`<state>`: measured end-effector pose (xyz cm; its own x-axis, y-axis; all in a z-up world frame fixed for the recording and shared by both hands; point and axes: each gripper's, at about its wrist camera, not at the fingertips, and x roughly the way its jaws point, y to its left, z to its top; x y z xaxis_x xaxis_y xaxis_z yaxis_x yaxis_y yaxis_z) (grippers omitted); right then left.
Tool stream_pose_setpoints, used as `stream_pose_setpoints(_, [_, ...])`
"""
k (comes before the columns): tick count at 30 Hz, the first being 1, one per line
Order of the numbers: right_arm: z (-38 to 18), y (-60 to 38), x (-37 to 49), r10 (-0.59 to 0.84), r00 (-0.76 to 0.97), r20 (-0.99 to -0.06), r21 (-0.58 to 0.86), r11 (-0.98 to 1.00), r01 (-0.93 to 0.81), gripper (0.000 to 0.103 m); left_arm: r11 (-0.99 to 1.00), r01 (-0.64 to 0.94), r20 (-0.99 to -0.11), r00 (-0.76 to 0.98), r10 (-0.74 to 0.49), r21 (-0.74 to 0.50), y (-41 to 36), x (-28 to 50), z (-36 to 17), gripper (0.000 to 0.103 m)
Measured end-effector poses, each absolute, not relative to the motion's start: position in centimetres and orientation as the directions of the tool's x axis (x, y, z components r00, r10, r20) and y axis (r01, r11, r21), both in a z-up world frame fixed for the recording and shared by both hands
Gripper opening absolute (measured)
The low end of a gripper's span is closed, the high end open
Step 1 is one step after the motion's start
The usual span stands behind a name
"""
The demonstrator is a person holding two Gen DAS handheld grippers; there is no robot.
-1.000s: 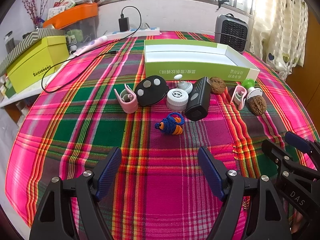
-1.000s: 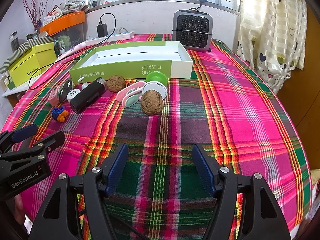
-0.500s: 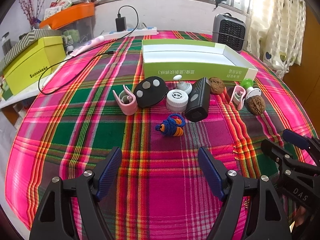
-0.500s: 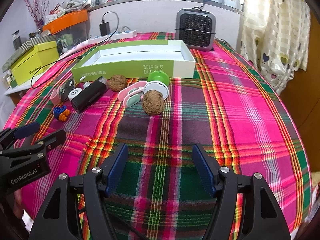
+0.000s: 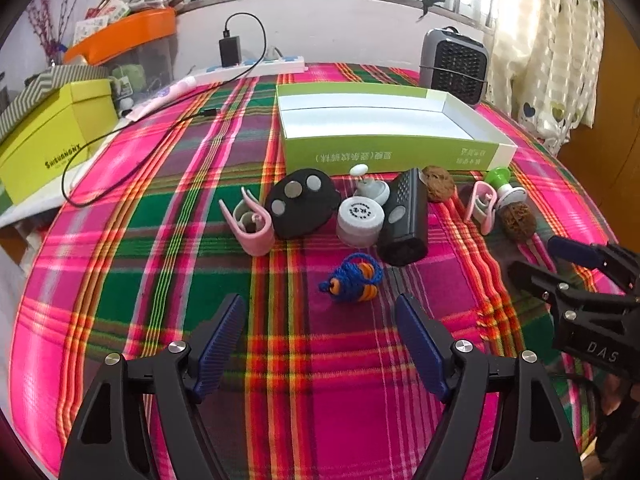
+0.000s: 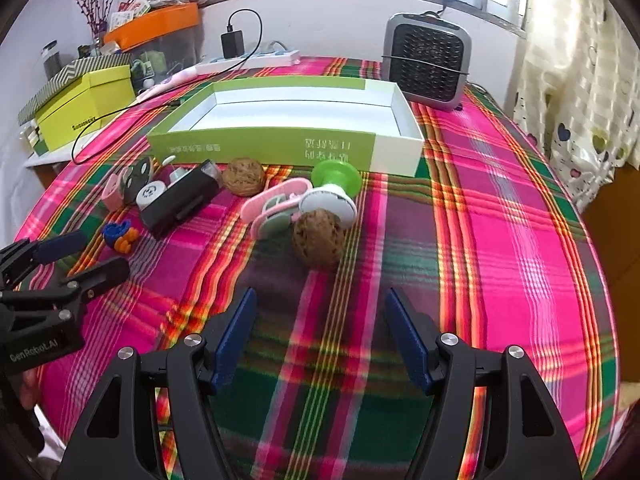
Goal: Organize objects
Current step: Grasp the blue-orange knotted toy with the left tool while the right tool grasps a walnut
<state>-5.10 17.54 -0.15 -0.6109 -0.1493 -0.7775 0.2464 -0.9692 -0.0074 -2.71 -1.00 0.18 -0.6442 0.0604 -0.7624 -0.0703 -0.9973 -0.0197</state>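
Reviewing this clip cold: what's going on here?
A person holds two grippers over a plaid-covered table, and neither holds anything. The left gripper, open, faces a blue-and-orange corded item. The right gripper, open, faces a walnut. Small objects lie in a row in front of the green-and-white box, whose visible interior looks empty. No sorting shows yet.

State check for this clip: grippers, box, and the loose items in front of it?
left gripper: open, holding nothing
right gripper: open, holding nothing
green box: lidless, nothing visible inside
black case: lying flat
walnut: loose on the cloth
charger: plugged into the power strip
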Motion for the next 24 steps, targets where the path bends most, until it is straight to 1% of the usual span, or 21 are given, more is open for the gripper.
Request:
stream_pose_setpoints(4, [-0.1,17.4,-6.1,-0.158,-0.599,-0.785,-0.002,-0.966,0.258,0.067,-0.997,-0.073,-0.763,-0.645,0.050,-0.004,-0.7,-3.5,0.2,0.077])
stream_pose_setpoints(7, [0.0,17.6,-6.7,-0.156,-0.595,-0.788,0.000,-0.967,0.254,0.067,-0.997,-0.077,-0.766,-0.640,0.053,-0.005,-0.6,-3.9,0.3,0.075])
stream_pose_setpoints(11, [0.0,17.5,-7.2,-0.157,-0.595,-0.788,-0.003,-0.966,0.259,0.067,-0.997,-0.078,-0.764,-0.643,0.054,-0.004,-0.7,-4.0,0.4,0.070])
stream_pose_setpoints(14, [0.0,17.5,-7.5,-0.159,-0.593,-0.789,0.000,-0.966,0.258,0.067,-0.996,-0.089,-0.762,-0.645,0.059,-0.002,-0.6,-4.0,0.4,0.064])
stream_pose_setpoints(15, [0.1,17.5,-7.6,-0.158,-0.594,-0.789,0.000,-0.967,0.256,0.066,-0.996,-0.091,-0.761,-0.646,0.061,-0.002,-0.5,-4.0,0.4,0.063])
stream_pose_setpoints(17, [0.2,17.6,-7.7,-0.149,-0.597,-0.788,-0.006,-0.968,0.249,0.061,-0.996,-0.090,-0.761,-0.646,0.061,-0.004,-0.5,-4.0,0.4,0.061])
stream_pose_setpoints(19, [0.2,17.7,-7.9,-0.154,-0.598,-0.787,0.002,-0.969,0.247,0.059,-0.996,-0.087,-0.760,-0.647,0.057,0.000,-0.5,-4.0,0.4,0.058])
stream_pose_setpoints(23, [0.3,17.7,-8.1,-0.151,-0.599,-0.786,0.001,-0.970,0.243,0.056,-0.996,-0.091,-0.760,-0.647,0.060,-0.001,-0.5,-4.1,0.5,0.043])
stream_pose_setpoints(24, [0.3,17.7,-8.1,-0.150,-0.601,-0.785,0.000,-0.970,0.242,0.053,-0.996,-0.093,-0.760,-0.646,0.062,-0.002,-0.5,-4.1,0.5,0.040])
